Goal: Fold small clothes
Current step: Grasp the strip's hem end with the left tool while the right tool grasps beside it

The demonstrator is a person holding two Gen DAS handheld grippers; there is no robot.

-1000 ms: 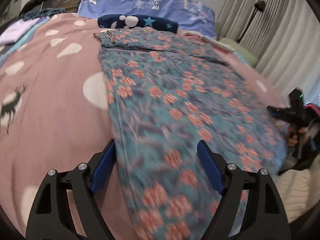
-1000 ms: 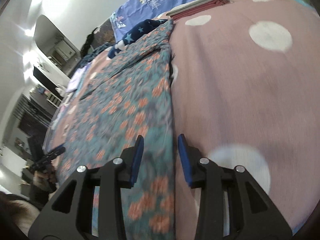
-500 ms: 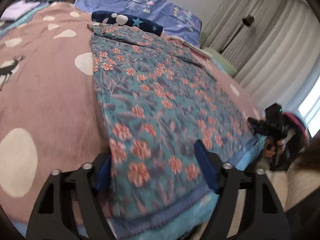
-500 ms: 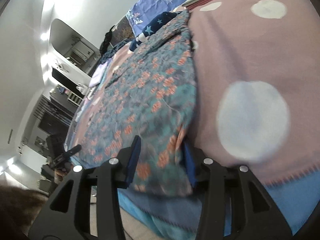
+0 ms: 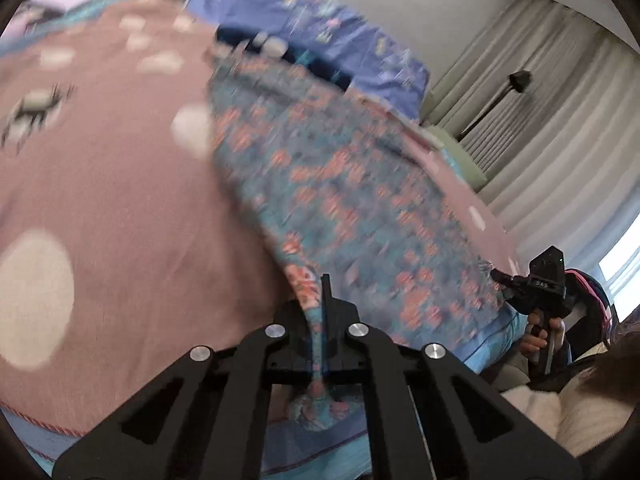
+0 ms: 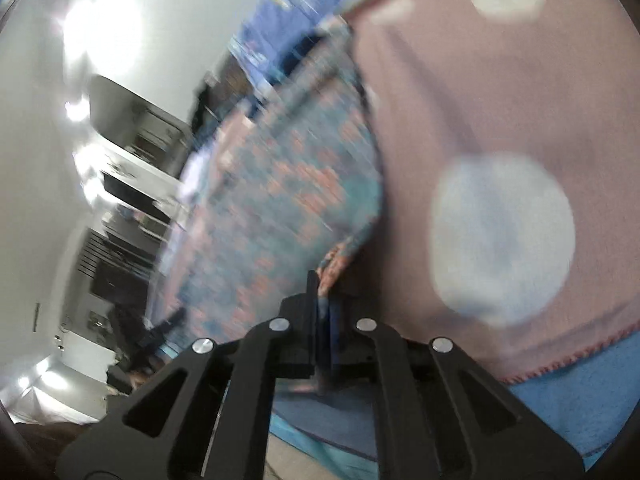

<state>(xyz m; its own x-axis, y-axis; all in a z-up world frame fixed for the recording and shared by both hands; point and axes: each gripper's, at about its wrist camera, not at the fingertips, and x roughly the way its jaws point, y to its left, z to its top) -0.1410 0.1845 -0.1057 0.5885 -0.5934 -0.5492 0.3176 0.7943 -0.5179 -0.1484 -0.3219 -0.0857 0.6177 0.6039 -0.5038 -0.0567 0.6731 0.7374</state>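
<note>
Both tongs, left [image 5: 320, 300] and right [image 6: 320, 296], now clamped on floral garment [image 5: 360, 200] corners, previously agape.

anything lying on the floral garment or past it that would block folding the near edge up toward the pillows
Nothing visible does. Both claws, left and right, are shut on the floral garment's near corners. Its top is bare, though blurred. The dark starry cloth lies beyond its far end, before the blue pillow.
</note>
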